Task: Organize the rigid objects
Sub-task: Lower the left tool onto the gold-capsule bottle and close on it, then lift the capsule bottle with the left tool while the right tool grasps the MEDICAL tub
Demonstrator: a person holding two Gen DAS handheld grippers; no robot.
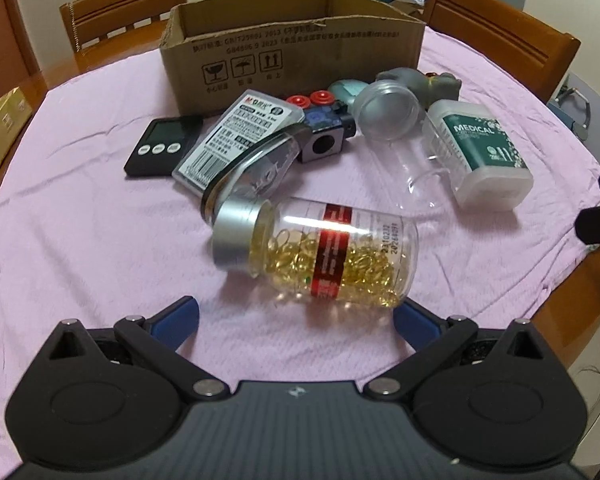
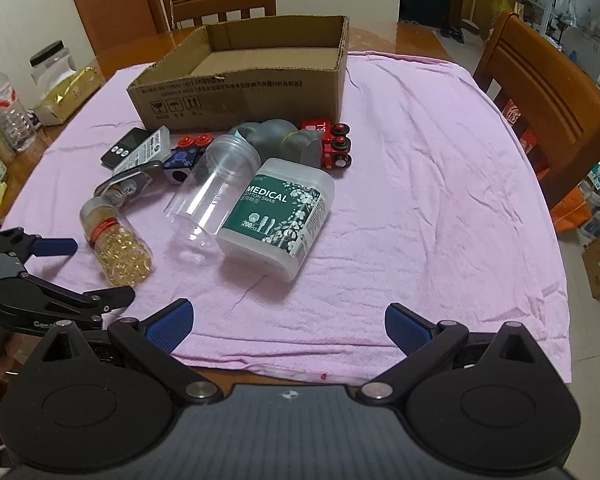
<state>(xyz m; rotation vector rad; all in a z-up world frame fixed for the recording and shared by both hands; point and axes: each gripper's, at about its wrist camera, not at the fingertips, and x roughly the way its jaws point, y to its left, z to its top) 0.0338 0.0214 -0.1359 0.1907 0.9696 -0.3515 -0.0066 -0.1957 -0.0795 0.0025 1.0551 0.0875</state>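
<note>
Dining room, wooden chairs round a counter [image 2: 380, 46] covered by a pink cloth [image 2: 420, 200].

Left gripper [image 1: 296, 316]: jaws spread wide, empty, just short of the capsule bottle [image 1: 332, 256]. Bottle lies on its side, silver cap to the left, red label band, gold capsules inside. In the right wrist view the same gripper [image 2: 96, 270] sits at the bottle's base, one blue pad each side of it, not touching.

Right gripper [image 2: 286, 326]: jaws spread wide, empty, over bare cloth near the counter's front edge, well apart from the pile.

Outward from the bottle:
- black-rimmed clear item [image 1: 252, 168], touching the cap end; can't tell what it is
- clear jar [image 2: 216, 188] on its side, mouth toward the box
- swab box [image 2: 278, 216], green "MEDICAL" label, lying against the clear jar
- labelled plastic case [image 1: 236, 140] leaning over a black timer [image 1: 162, 146]
- blue block toy [image 1: 326, 128] with red knobs
- grey toy [image 2: 282, 138], red toy truck [image 2: 336, 144] just beside it
- teal item [image 1: 346, 90], mostly hidden

Cardboard box [image 2: 244, 92] behind the pile, open top, nothing visible inside.

Left counter edge, off the cloth: gold packet [image 2: 66, 94], water bottle [image 2: 8, 108], a lidded jar [image 2: 52, 62].
</note>
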